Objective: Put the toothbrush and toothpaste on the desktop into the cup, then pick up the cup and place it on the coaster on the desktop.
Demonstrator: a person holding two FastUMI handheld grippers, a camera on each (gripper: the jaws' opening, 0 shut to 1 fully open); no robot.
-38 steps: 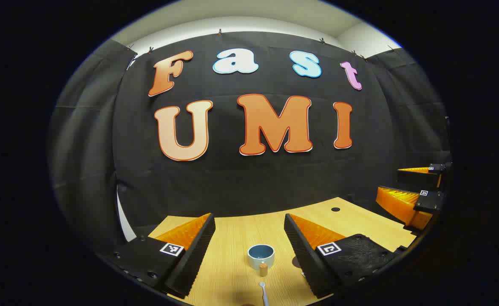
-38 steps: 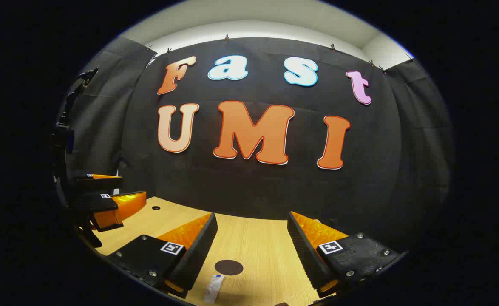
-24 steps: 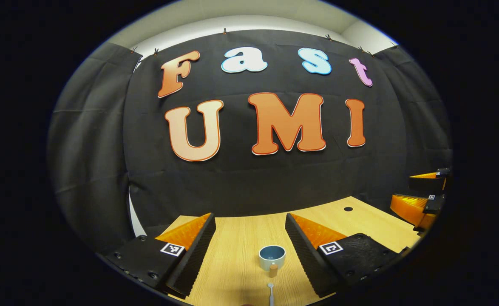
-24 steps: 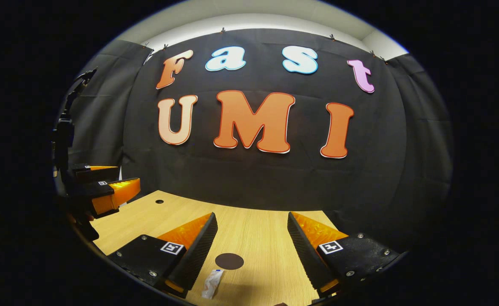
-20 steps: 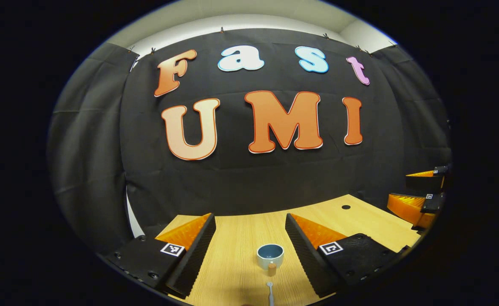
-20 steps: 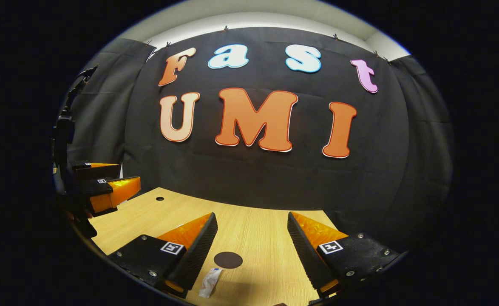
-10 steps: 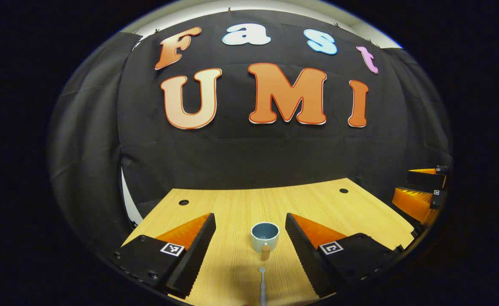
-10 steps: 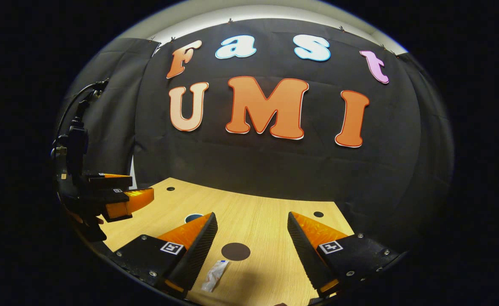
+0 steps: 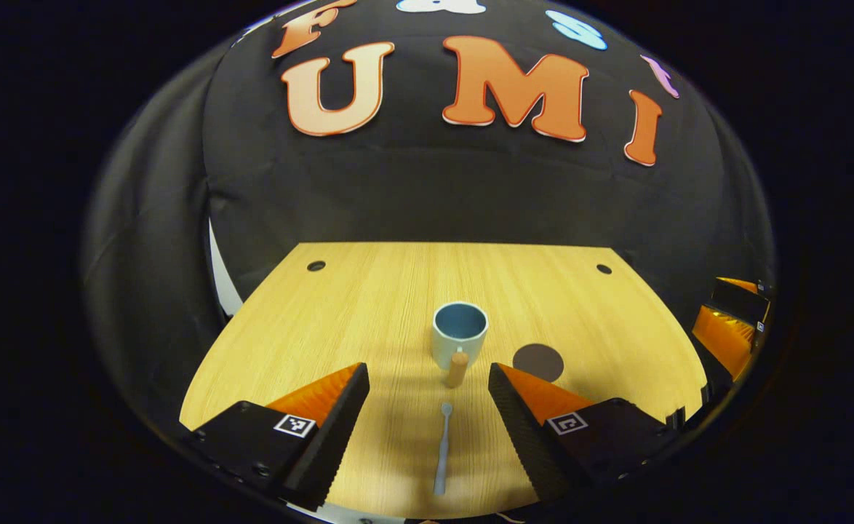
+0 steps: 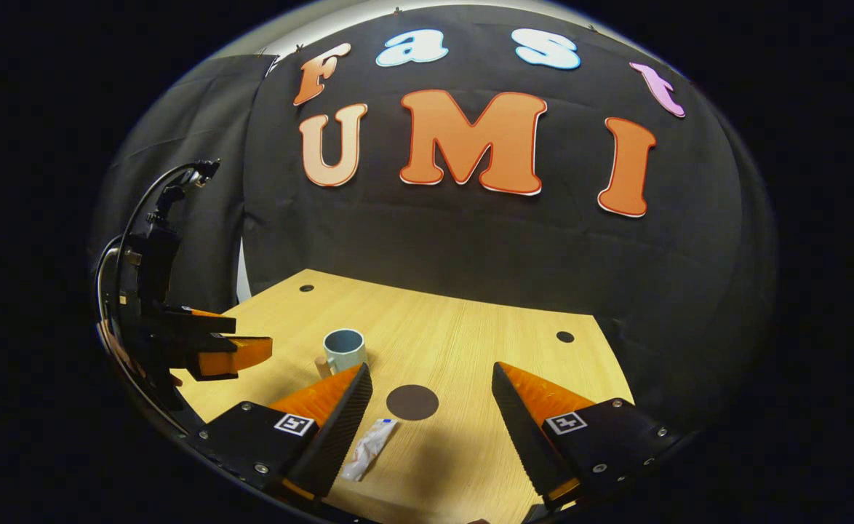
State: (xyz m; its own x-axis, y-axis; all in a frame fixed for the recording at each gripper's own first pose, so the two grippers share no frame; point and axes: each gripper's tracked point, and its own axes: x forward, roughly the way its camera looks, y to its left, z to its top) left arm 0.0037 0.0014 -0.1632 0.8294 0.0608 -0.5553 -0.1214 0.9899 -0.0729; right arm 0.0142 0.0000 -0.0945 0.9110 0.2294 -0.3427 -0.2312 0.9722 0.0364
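A pale cup (image 9: 460, 336) with a blue inside stands upright mid-desk, its wooden handle (image 9: 457, 368) facing me. A light toothbrush (image 9: 441, 449) lies on the wood in front of it, between the fingers of my open left gripper (image 9: 427, 386). A dark round coaster (image 9: 537, 362) lies just right of the cup. In the right gripper view a white toothpaste tube (image 10: 369, 448) lies near the front edge, by the left finger of my open right gripper (image 10: 431, 389). Beyond it are the coaster (image 10: 412, 402) and the cup (image 10: 344, 349). The left gripper (image 10: 209, 346) hovers at far left.
The wooden desk (image 9: 369, 306) has small round holes (image 9: 316, 266) near its back corners. Black cloth walls close it in behind and at the sides. The other gripper (image 9: 732, 324) shows at the right edge of the left gripper view.
Both grippers have risen and tilted down, so more of the desk shows. The cup, coaster, toothbrush and toothpaste have not moved. Both grippers stay open.
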